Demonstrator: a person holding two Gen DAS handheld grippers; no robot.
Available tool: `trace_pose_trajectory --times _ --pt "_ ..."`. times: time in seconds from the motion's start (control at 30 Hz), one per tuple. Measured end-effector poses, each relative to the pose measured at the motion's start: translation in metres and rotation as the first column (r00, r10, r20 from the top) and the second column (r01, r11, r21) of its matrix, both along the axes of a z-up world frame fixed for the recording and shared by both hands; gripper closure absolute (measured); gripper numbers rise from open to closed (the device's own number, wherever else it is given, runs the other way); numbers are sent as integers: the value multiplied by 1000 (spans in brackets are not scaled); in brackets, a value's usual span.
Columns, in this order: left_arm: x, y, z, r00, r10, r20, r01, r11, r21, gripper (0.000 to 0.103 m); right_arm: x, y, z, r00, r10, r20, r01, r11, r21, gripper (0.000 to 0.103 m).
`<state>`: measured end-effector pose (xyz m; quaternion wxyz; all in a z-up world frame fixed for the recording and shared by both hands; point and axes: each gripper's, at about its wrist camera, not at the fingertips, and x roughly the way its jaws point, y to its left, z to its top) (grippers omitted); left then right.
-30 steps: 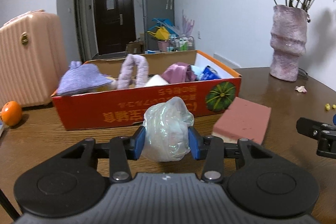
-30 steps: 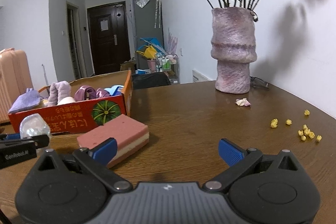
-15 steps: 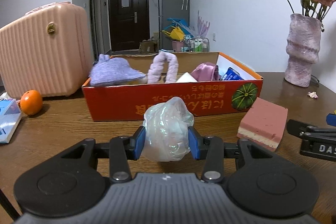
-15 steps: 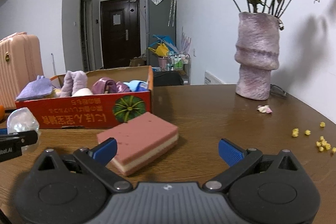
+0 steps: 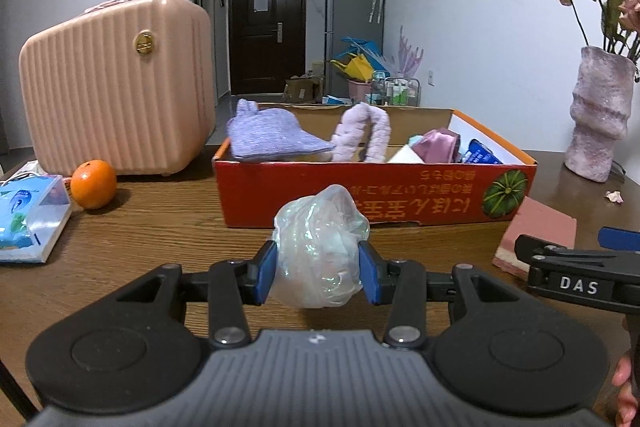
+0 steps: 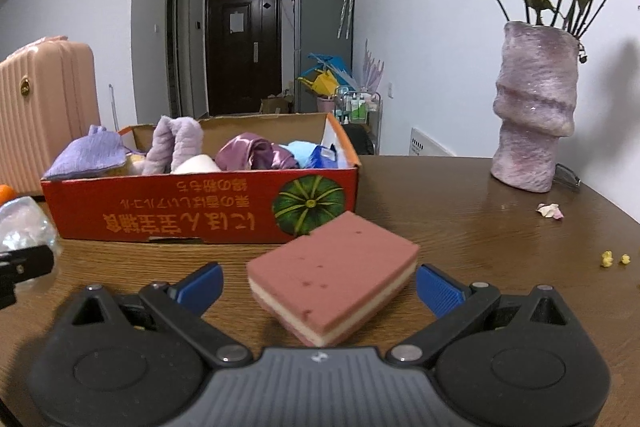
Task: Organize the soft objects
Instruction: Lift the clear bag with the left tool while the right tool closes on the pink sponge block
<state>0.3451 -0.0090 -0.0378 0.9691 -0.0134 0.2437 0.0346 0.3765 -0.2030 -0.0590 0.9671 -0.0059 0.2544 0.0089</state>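
Note:
My left gripper [image 5: 318, 273] is shut on a crumpled clear plastic bag [image 5: 318, 251] and holds it in front of the red cardboard box [image 5: 360, 193]. The bag also shows at the left edge of the right wrist view [image 6: 22, 227]. The box [image 6: 180, 211] holds a purple knit hat [image 5: 272, 141], a lilac fluffy headband [image 5: 362, 131], a shiny purple cloth [image 6: 256, 153] and other soft items. My right gripper [image 6: 318, 285] is open, its blue pads on either side of a pink layered sponge [image 6: 332, 273] lying on the table. The sponge also shows in the left wrist view [image 5: 540, 233].
A pink ribbed suitcase [image 5: 116, 87] stands at the back left, with an orange [image 5: 93, 183] and a tissue pack [image 5: 28, 219] in front of it. A pink vase of dried roses [image 6: 536, 111] stands at the right. Yellow crumbs [image 6: 614, 259] and a petal [image 6: 550, 211] lie on the wooden table [image 6: 460, 219].
Both grippers have swung left. The right gripper has closed in on the pink sponge, which now lies between its open pads. The left gripper still holds the bag.

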Motion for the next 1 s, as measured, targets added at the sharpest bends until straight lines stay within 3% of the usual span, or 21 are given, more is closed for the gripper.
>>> trace_pose_trajectory --times 0.7,1.0 --pt "0 9 1 1000 12 -1 -12 1000 -7 59 48 13 -16 982 -124 -142 124 992 -7 0" --pt "3 9 0 1000 19 -8 -19 1000 -8 59 54 8 -20 972 -128 -196 133 991 10 0"
